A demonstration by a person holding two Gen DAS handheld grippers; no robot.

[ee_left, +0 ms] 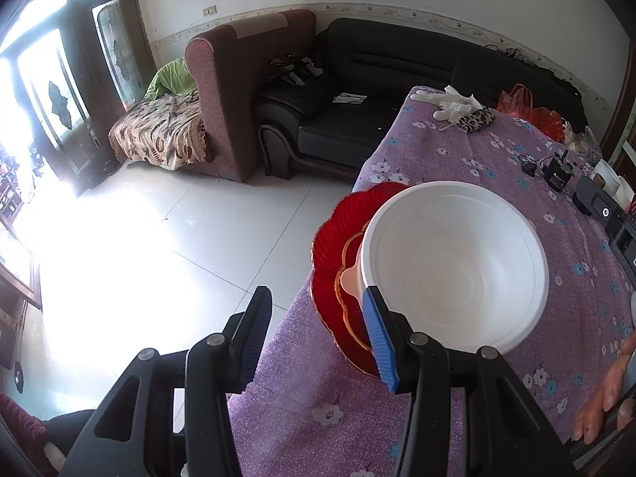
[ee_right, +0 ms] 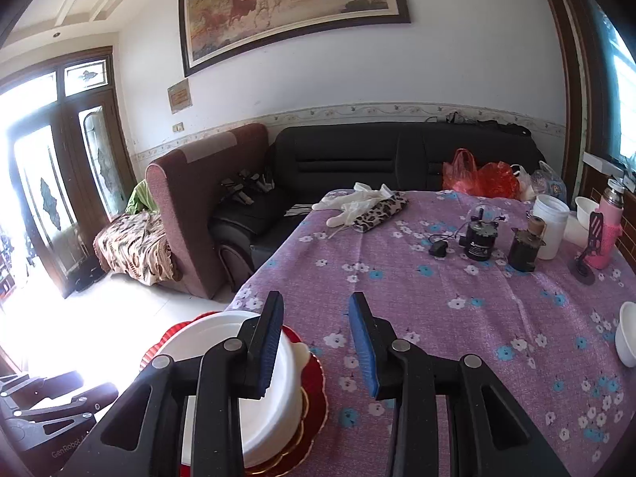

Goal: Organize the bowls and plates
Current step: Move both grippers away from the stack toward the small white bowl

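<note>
A large white bowl point(ee_left: 457, 266) sits on a small orange plate point(ee_left: 348, 278), which lies on a red scalloped plate point(ee_left: 334, 238) at the table's left edge. My left gripper point(ee_left: 318, 338) is open and empty, its right finger by the bowl's near rim, its left finger off the table edge. My right gripper point(ee_right: 316, 342) is open and empty, just right of the same white bowl point(ee_right: 274, 389) and red plate point(ee_right: 314, 381). A second white bowl point(ee_right: 628, 334) stands at the right edge of the table.
The table has a purple floral cloth point(ee_right: 457, 318). At its far side lie white gloves point(ee_right: 357, 202), a leopard pouch point(ee_right: 381, 210), dark small devices point(ee_right: 481, 238), a white cup point(ee_right: 550, 226), a pink bottle point(ee_right: 606, 230) and red bags point(ee_right: 481, 179). Sofas stand beyond.
</note>
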